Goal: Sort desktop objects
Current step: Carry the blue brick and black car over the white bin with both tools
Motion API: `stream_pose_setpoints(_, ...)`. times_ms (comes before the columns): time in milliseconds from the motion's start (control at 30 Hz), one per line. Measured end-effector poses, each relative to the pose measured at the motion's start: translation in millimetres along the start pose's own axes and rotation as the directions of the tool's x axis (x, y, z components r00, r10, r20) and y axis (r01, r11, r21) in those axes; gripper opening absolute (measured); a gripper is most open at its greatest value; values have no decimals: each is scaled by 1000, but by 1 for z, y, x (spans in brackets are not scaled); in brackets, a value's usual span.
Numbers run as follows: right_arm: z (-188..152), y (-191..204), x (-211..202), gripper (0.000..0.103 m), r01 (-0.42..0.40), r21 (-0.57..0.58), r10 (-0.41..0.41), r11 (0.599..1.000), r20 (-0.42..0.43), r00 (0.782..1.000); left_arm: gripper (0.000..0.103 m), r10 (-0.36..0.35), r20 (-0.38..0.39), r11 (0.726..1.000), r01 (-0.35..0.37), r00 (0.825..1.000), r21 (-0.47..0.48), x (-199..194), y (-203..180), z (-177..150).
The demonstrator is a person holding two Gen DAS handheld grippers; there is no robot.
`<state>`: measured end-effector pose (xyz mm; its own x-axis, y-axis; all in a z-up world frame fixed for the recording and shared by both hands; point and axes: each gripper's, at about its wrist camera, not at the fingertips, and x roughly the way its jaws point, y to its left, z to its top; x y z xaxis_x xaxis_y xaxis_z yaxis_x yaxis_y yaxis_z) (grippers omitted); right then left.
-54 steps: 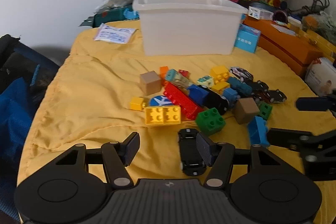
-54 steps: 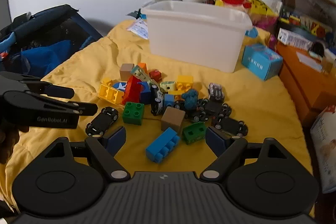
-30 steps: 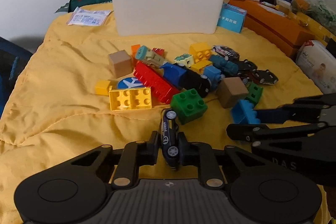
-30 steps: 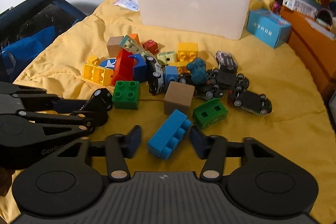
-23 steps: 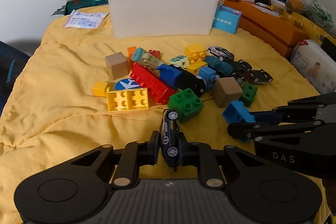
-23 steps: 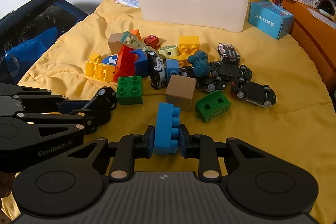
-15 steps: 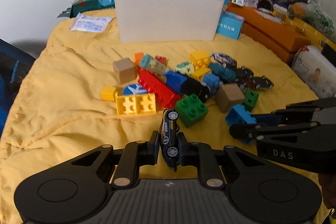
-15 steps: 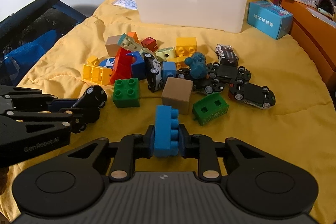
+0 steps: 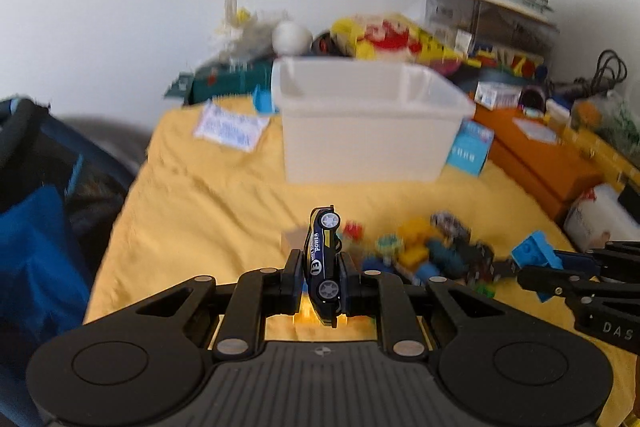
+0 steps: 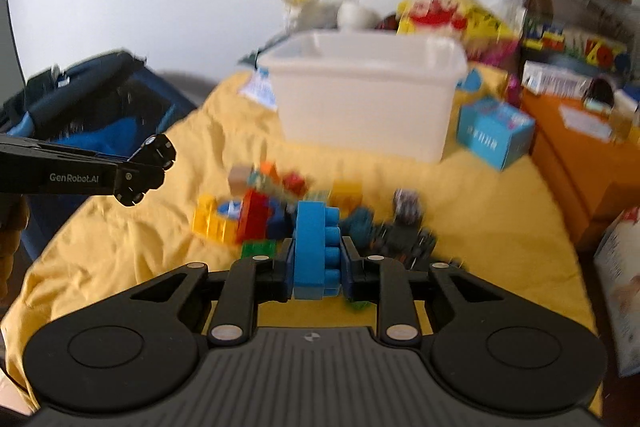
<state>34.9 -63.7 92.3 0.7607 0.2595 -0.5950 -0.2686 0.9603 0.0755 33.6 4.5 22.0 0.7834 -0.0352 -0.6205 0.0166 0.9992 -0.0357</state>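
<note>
My left gripper (image 9: 323,281) is shut on a small dark blue toy car (image 9: 324,263), held on its side with the wheels facing me, lifted above the yellow cloth. My right gripper (image 10: 318,273) is shut on a blue studded brick (image 10: 316,247), also raised. The brick (image 9: 534,253) and the right gripper's fingers (image 9: 576,277) show at the right of the left wrist view. In the right wrist view the toy car (image 10: 154,153) sticks out of the left gripper at the left. A white plastic bin (image 9: 364,123) (image 10: 364,95) stands open beyond the blurred pile of bricks and cars (image 10: 304,215).
A yellow cloth (image 9: 208,195) covers the table. A blue box (image 10: 494,133) and orange boxes (image 10: 580,155) lie to the right of the bin. A dark blue bag (image 9: 36,219) sits off the left edge. Clutter and stacked books (image 9: 492,3) stand behind the bin.
Both grippers have risen with their loads and tilted up, so the pile has dropped low in view and the bin is now central. The right gripper closed on the blue brick a second ago.
</note>
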Motion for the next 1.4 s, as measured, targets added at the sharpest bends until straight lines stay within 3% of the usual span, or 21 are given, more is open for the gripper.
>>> stream_pose_setpoints(500,96,-38,-32,25,40,21,-43,999,208,977,20,18,140,1000,-20,990,8,-12,-9,99)
stream_pose_setpoints(767,153,-55,-21,25,43,11,-45,999,268,962,20,45,189,999,-39,981,-37,3,-2,148)
stream_pose_setpoints(1400,235,-86,42,25,56,25,-61,998,255,965,20,64,176,998,-66,982,1,59,4,230)
